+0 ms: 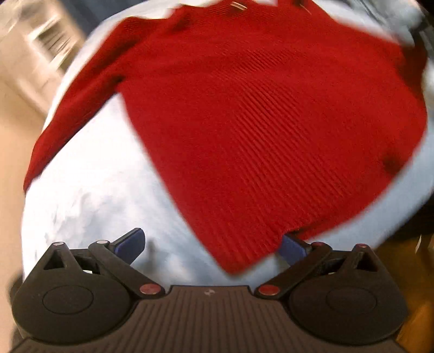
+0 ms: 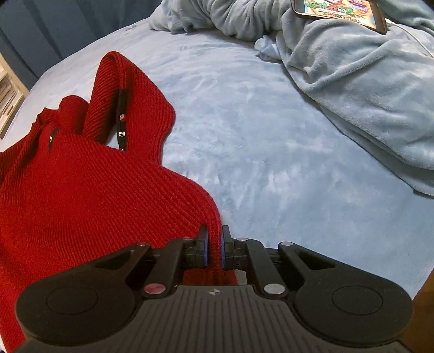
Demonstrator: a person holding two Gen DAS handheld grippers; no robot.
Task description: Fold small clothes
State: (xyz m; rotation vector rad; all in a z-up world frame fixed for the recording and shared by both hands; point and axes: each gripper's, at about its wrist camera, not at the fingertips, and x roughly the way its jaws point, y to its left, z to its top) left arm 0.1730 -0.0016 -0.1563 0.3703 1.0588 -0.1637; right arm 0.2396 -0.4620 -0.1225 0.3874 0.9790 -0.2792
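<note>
A red ribbed knit sweater lies spread on a pale blue bed cover; one sleeve runs down to the left. My left gripper is open, its blue pads wide apart over the sweater's near corner, which lies between them. In the right wrist view the sweater lies at the left, with a sleeve folded over and small metal buttons on a dark strip. My right gripper is shut on the sweater's near edge, the fabric pinched between the blue pads.
A crumpled pale blue blanket is heaped at the far right of the bed, with a phone showing a colourful screen on top. The bed cover stretches flat beside the sweater. Pale furniture stands off the bed's left.
</note>
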